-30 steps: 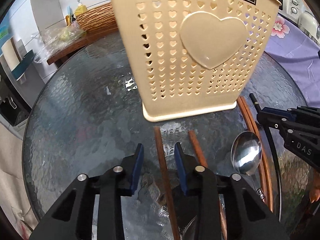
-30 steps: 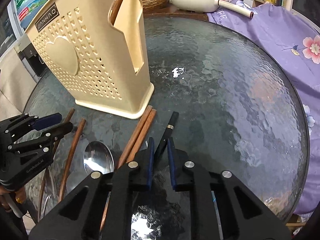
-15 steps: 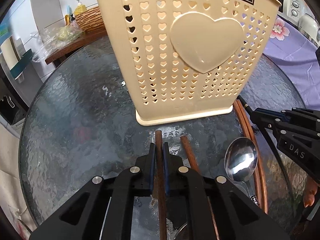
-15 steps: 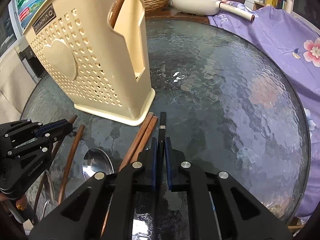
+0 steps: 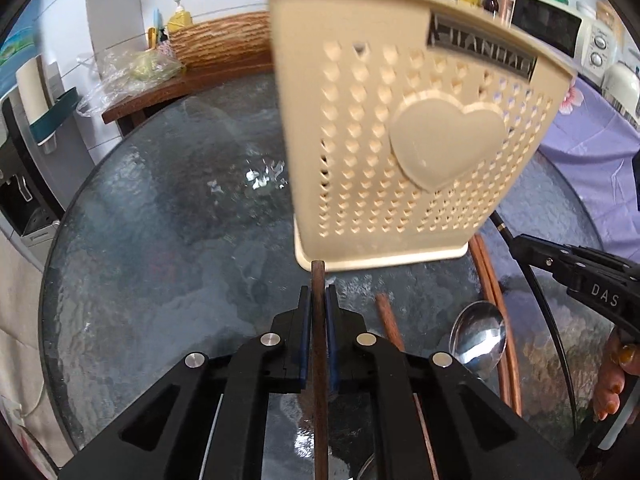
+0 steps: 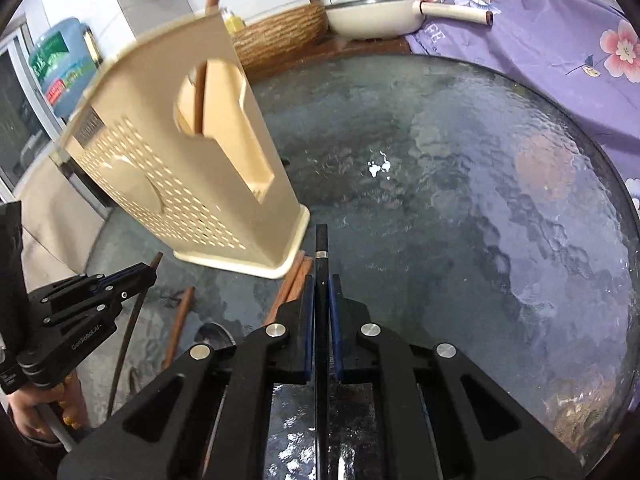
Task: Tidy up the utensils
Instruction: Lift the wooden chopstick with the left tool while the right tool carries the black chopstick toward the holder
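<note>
A cream utensil holder (image 5: 416,148) with heart-shaped holes stands on the round glass table (image 5: 168,240); it also shows in the right wrist view (image 6: 192,184). My left gripper (image 5: 318,296) is shut on a brown wooden chopstick (image 5: 319,280), lifted in front of the holder's base. My right gripper (image 6: 321,284) is shut on a black chopstick (image 6: 321,248) with a silver band, beside the holder's corner. More brown chopsticks (image 5: 496,304) and a metal spoon (image 5: 478,338) lie on the glass. A brown stick (image 6: 199,96) stands inside the holder.
A purple flowered cloth (image 6: 560,48) borders the table on the right. A white pan (image 6: 376,16) and a woven basket (image 6: 280,36) sit on a wooden counter behind. A microwave (image 5: 548,28) stands at the back.
Both grippers, shut on their chopsticks, have lifted them off the glass and tilted upward. The holder now appears farther and higher in both views.
</note>
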### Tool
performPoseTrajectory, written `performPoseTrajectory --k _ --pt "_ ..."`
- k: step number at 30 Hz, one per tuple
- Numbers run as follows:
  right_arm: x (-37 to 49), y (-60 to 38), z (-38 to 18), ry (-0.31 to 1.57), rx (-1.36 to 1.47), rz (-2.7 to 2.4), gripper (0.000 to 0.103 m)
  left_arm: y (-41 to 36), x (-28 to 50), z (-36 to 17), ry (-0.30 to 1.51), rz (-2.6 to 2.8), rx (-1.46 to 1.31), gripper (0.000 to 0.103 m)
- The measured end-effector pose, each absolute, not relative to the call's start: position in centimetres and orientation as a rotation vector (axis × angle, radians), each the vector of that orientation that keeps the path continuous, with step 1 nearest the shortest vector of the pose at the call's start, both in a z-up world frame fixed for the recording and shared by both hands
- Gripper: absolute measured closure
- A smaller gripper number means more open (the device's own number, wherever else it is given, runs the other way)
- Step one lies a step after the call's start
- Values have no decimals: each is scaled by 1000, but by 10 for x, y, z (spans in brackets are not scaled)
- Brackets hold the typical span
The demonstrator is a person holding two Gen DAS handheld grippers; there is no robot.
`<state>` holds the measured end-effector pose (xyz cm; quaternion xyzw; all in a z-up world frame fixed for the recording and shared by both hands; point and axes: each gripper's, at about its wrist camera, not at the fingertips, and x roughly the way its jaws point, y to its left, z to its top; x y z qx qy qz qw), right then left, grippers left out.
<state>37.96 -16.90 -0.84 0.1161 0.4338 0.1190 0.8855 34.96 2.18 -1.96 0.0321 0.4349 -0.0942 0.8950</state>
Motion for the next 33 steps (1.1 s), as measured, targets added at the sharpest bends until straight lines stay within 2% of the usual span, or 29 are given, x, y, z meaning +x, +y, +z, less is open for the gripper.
performPoseTrajectory --k 23,33 --pt "313 -178 119 587 274 459 95 40 291 92 630 -228 -43 96" --pt "297 -174 148 518 226 484 95 46 277 117 563 -250 -73 96"
